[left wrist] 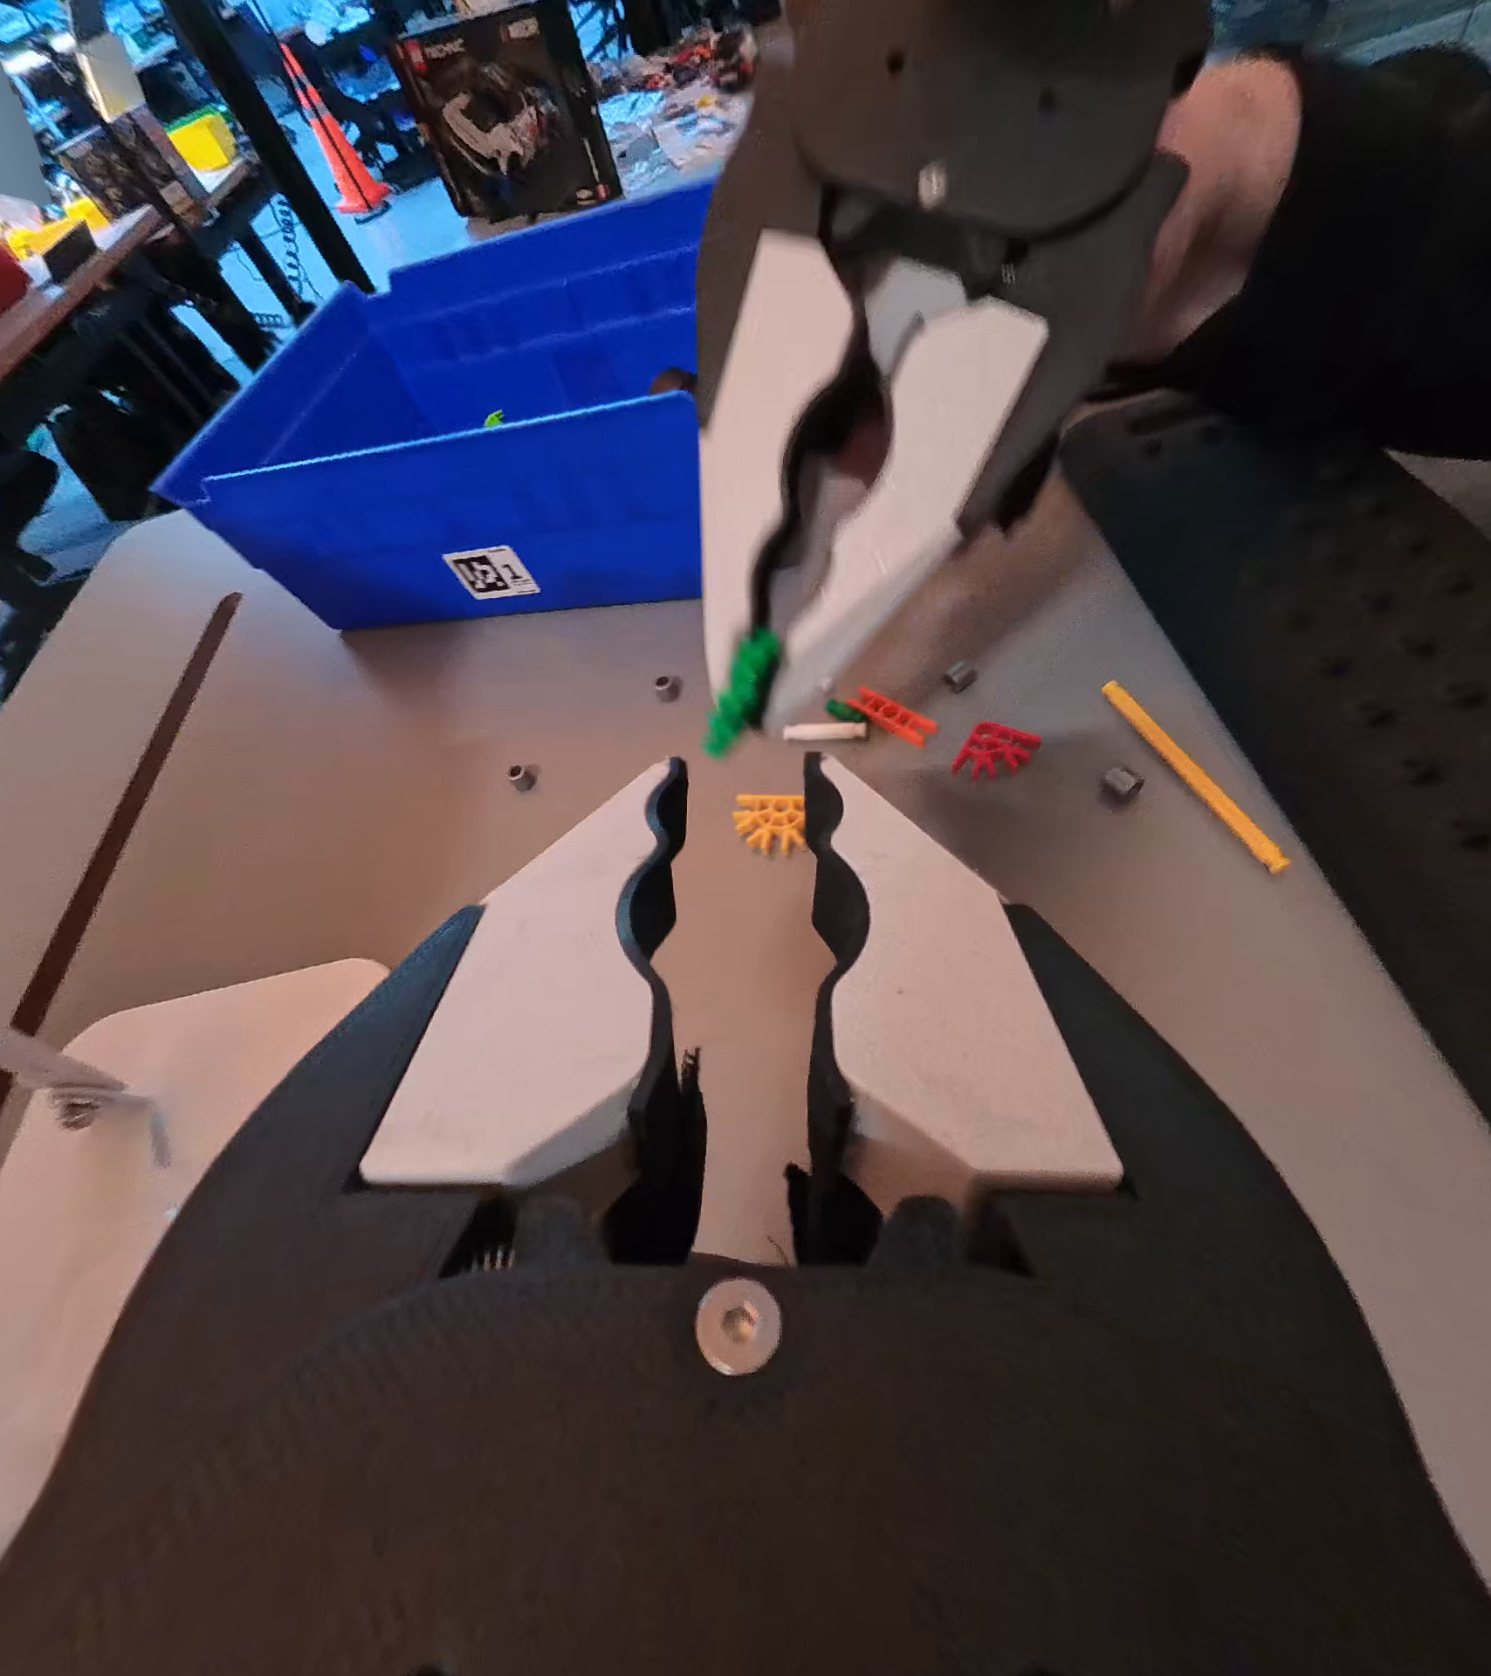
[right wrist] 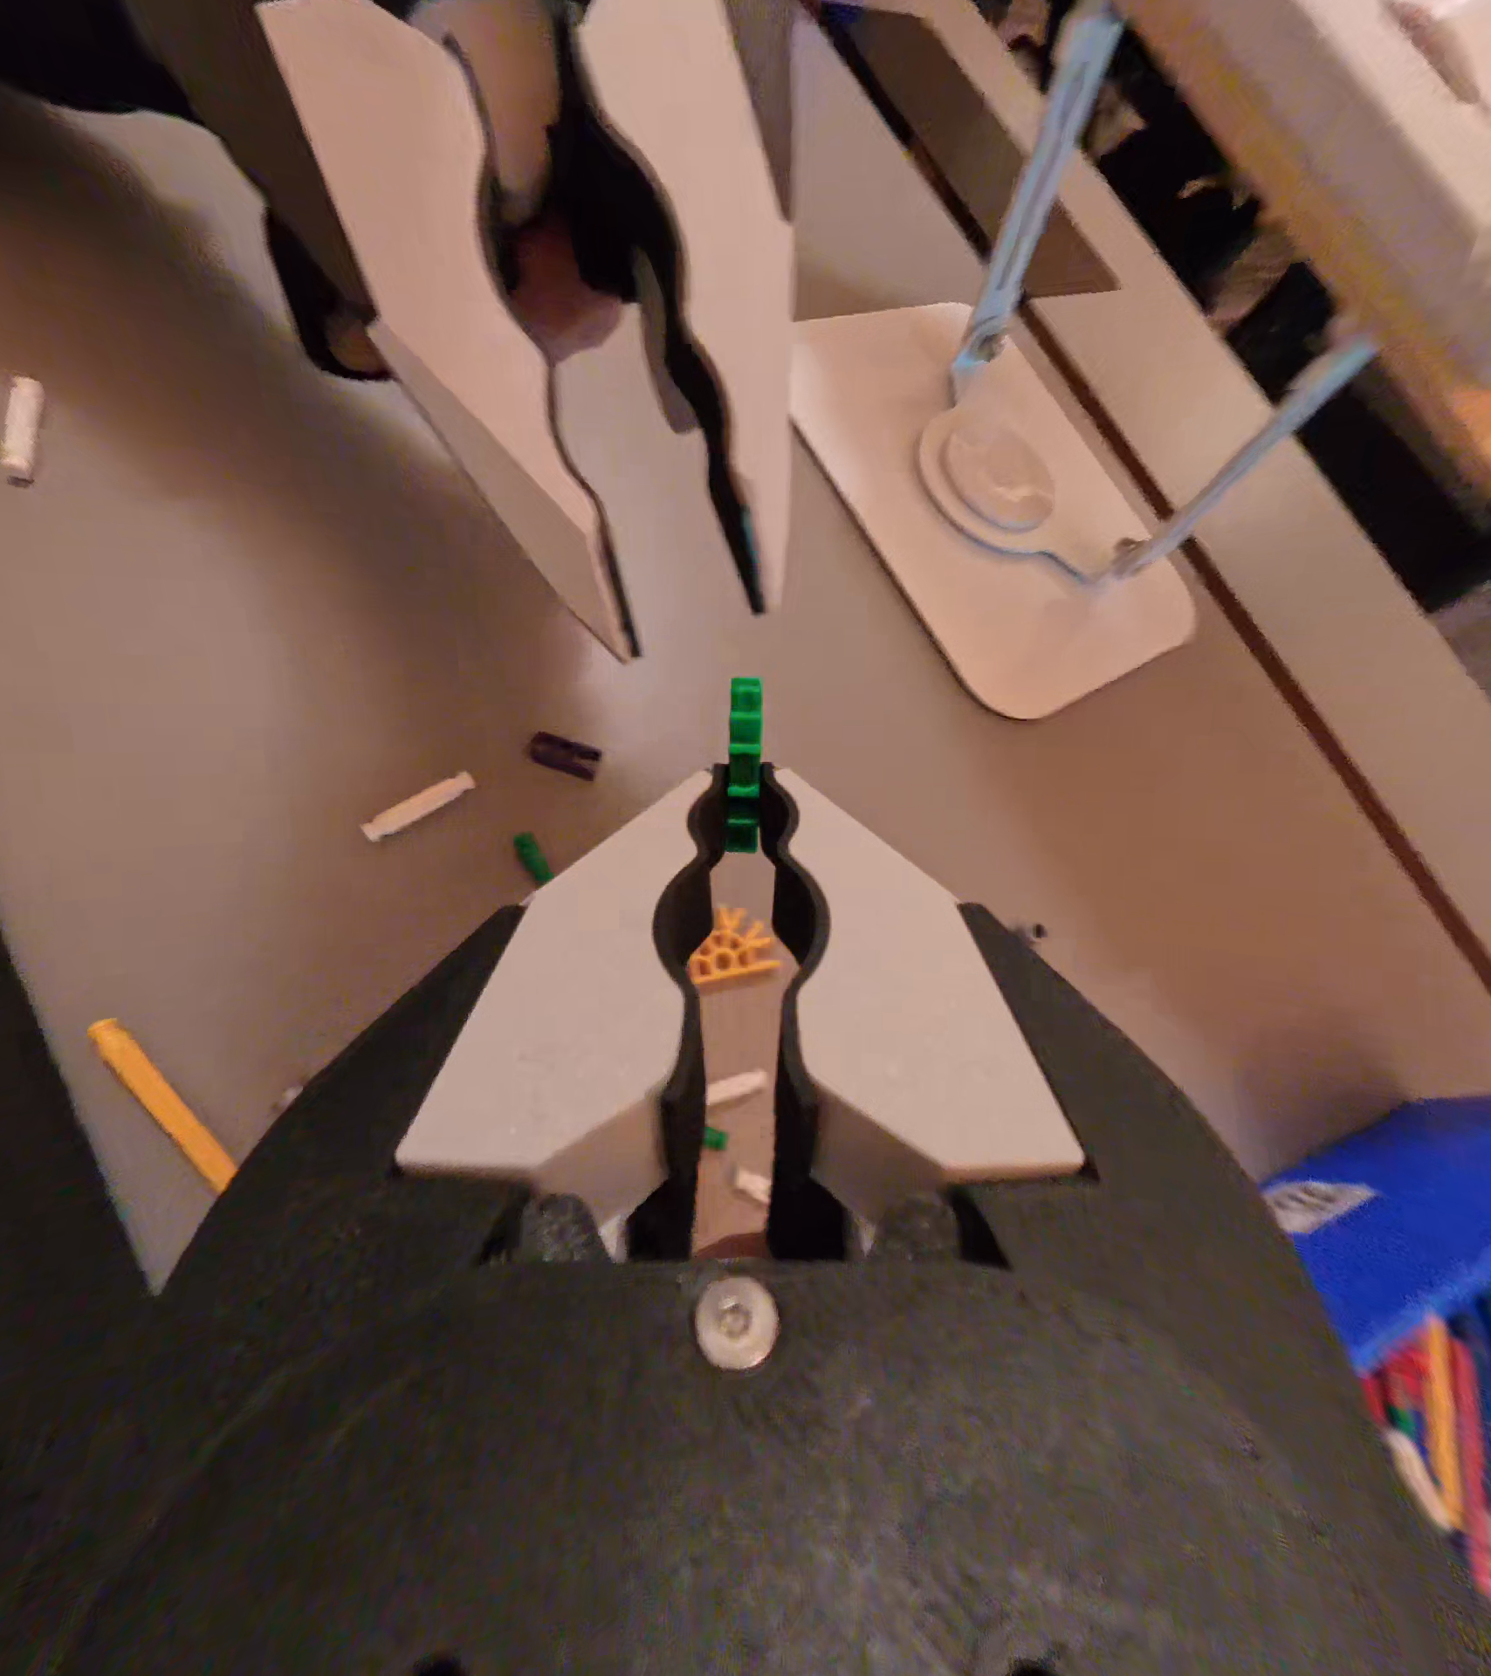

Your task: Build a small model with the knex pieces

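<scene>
My right gripper [right wrist: 744, 771] is shut on a small green connector piece [right wrist: 745, 739] that sticks out past its tips; it also shows in the left wrist view [left wrist: 764, 671], coming down from above with the green piece [left wrist: 742, 694] held over the table. My left gripper [left wrist: 744, 766] is open and empty, low over the table, facing the right one; in the right wrist view it shows at the top [right wrist: 695, 626]. A yellow fan-shaped connector [left wrist: 769, 823] lies on the table between my left fingertips, under the right gripper [right wrist: 728, 952].
A blue bin [left wrist: 452, 472] with a tag stands at the back left. On the grey table [left wrist: 361, 771] lie a white rod [left wrist: 823, 731], an orange piece [left wrist: 896, 715], a red fan connector [left wrist: 994, 749], a long yellow rod [left wrist: 1195, 776] and small grey spacers. A white lamp base [right wrist: 996, 508] stands beside the grippers.
</scene>
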Tool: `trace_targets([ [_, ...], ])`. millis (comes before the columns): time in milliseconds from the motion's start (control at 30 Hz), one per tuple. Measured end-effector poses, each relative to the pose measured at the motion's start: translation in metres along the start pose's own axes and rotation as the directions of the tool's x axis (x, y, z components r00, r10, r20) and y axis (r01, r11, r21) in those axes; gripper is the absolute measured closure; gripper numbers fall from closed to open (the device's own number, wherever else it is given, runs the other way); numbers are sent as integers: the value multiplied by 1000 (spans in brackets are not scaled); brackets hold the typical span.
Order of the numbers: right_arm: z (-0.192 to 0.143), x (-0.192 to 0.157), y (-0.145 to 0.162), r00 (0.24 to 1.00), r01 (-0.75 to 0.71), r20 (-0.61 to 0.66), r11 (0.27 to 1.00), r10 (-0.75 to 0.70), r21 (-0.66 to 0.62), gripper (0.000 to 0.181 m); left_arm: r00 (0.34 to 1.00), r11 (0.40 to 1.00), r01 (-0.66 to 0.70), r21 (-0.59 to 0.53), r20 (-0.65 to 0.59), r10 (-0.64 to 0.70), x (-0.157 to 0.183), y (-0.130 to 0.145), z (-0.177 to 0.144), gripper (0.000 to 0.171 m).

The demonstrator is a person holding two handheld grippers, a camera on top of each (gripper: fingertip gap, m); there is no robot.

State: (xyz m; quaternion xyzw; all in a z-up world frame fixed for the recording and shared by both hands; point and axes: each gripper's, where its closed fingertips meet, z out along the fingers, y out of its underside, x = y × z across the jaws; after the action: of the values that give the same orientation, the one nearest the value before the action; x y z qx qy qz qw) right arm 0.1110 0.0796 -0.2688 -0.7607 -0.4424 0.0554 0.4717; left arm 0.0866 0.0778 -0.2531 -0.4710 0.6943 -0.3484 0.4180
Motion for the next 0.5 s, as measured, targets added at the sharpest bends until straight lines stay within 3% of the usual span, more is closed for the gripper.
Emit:
trace_targets([
  [100,-41,67,-3,952,4,-305,1000,2,18,178,999,1000,-23,-9,35,23,-9,-1,-9,147],
  [167,-74,115,13,856,-10,-517,999,-13,-42,177,999,999,-28,-20,39,29,-11,0,-11,146],
  [233,-102,149,34,768,-72,-640,994,2,-82,177,998,998,-41,-45,43,43,-12,4,-11,146],
  [267,-110,161,48,737,-126,-675,987,23,-104,176,997,996,-57,-62,49,60,-12,6,-9,146],
  [333,-118,175,79,704,-258,-706,955,80,-149,131,994,989,-79,-122,67,88,-14,16,-5,147],
  [367,-122,178,87,688,-288,-720,945,91,-157,123,994,987,-70,-148,70,81,-14,21,-3,146],
  [500,-124,172,77,677,-226,-734,965,60,-130,132,1000,965,-6,-262,-2,6,-6,49,3,141],
])
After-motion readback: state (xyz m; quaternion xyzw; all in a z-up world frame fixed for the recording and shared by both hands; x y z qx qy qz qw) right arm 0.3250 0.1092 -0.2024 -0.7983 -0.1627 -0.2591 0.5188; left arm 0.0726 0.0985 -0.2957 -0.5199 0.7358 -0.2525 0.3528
